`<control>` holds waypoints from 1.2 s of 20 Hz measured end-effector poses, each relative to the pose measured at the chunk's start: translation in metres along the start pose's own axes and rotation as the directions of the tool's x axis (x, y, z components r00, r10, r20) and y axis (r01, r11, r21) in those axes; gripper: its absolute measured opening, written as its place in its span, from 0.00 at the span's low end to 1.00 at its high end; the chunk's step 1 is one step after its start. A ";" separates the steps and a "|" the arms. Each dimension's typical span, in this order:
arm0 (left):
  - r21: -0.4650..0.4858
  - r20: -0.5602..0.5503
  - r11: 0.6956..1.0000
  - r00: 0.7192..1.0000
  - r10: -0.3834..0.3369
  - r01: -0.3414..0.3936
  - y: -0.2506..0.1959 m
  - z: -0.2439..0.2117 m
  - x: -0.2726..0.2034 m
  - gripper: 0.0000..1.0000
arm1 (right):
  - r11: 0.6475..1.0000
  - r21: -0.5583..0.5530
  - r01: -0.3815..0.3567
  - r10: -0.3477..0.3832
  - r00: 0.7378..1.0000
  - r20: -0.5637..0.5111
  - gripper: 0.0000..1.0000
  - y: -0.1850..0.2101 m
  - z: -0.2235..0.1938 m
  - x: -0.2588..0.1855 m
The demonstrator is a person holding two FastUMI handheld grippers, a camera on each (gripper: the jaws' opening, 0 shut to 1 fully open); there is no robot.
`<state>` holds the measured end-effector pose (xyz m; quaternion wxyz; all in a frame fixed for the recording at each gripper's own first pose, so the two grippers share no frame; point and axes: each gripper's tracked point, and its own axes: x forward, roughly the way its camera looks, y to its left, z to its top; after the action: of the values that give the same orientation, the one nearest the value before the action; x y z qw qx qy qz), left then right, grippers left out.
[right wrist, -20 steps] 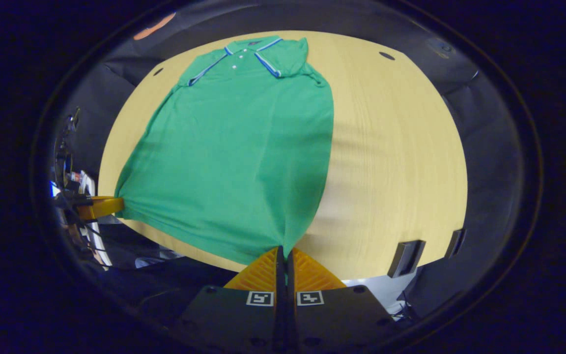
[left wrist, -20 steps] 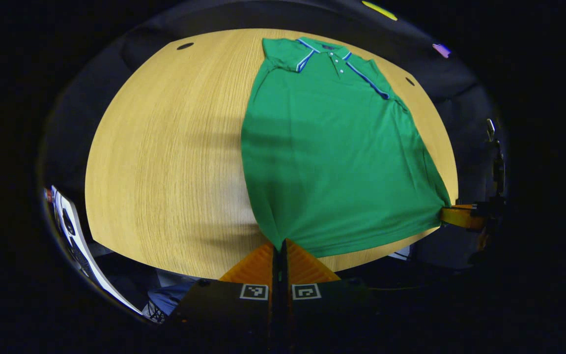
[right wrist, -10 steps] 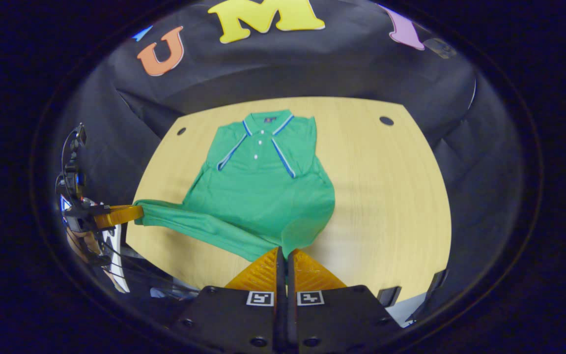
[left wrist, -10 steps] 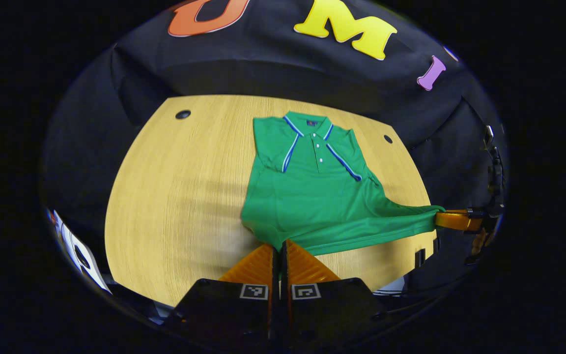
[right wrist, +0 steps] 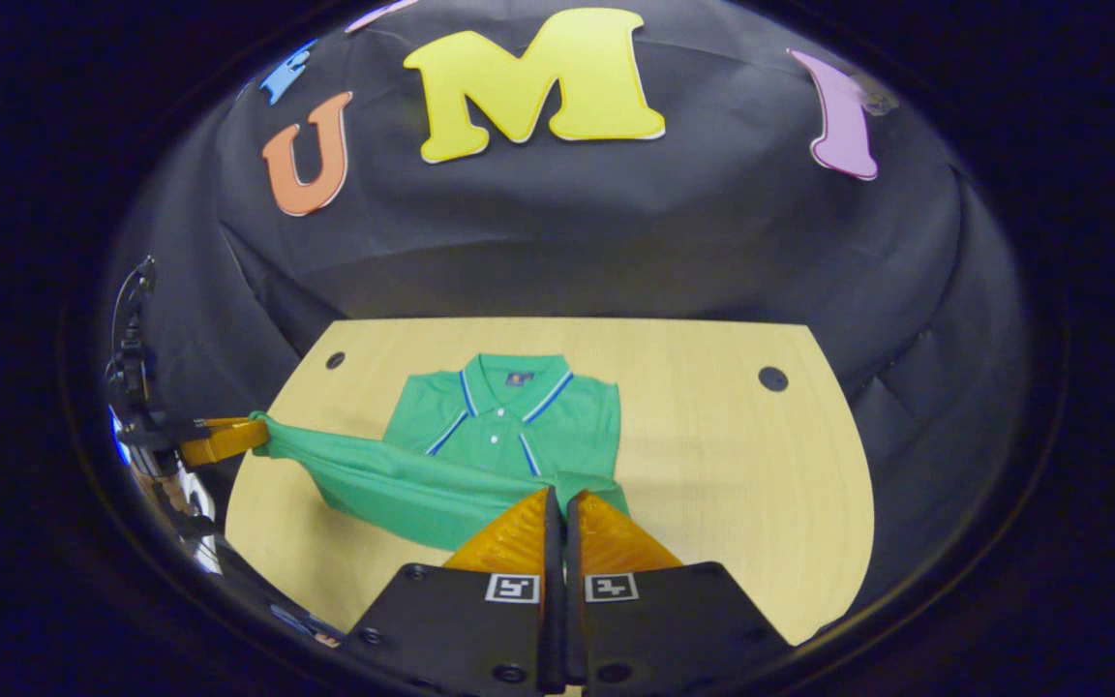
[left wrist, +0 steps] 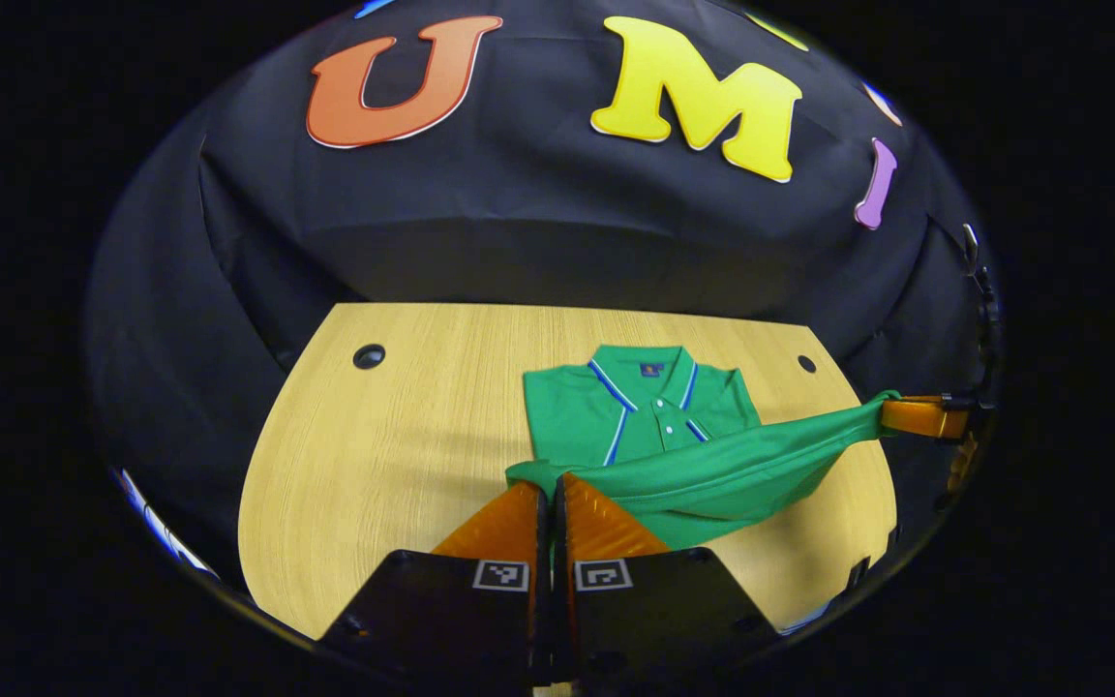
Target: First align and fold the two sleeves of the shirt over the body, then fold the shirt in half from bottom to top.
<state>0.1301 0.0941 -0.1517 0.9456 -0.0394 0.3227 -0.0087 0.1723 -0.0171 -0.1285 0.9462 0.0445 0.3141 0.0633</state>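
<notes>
A green polo shirt (left wrist: 645, 411) (right wrist: 509, 416) with blue-and-white trim lies on the wooden table, collar toward the far wall. Its bottom hem (left wrist: 722, 469) (right wrist: 393, 479) is lifted off the table and stretched between the two grippers above the shirt's body. My left gripper (left wrist: 550, 489) is shut on one hem corner; it also appears at the left in the right gripper view (right wrist: 228, 438). My right gripper (right wrist: 558, 496) is shut on the other hem corner; it appears at the right in the left gripper view (left wrist: 911, 414).
The wooden table (left wrist: 383, 455) (right wrist: 741, 474) has round cable holes (left wrist: 369, 356) (right wrist: 772, 378) near its far corners. The booth's black cloth wall (left wrist: 538, 232) rises right behind the table's far edge.
Both grippers have lifted the hem and carried it forward over the shirt's body toward the collar. The shirt's lower half has left the table, and the wall has come into view.
</notes>
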 end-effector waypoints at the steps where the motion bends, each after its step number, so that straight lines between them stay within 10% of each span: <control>1: -0.010 0.013 1.000 1.000 0.003 -0.003 0.002 0.005 0.016 0.04 | 1.000 0.006 -0.005 0.005 1.000 0.012 0.02 -0.002 0.007 0.017; 11: -0.008 0.029 1.000 0.999 0.014 -0.013 -0.001 0.026 0.184 0.04 | 0.996 0.052 0.076 -0.075 0.997 -0.010 0.02 -0.050 0.012 0.195; 24: 0.036 -0.043 0.999 0.999 0.030 -0.029 0.002 -0.001 0.242 0.08 | 0.990 0.071 0.118 -0.118 0.993 -0.010 0.04 -0.069 0.005 0.251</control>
<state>0.3216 0.0861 -0.3001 0.9389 -0.0176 0.3438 -0.0014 0.3808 -0.0485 -0.2812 0.9453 0.0594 0.3208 -0.0040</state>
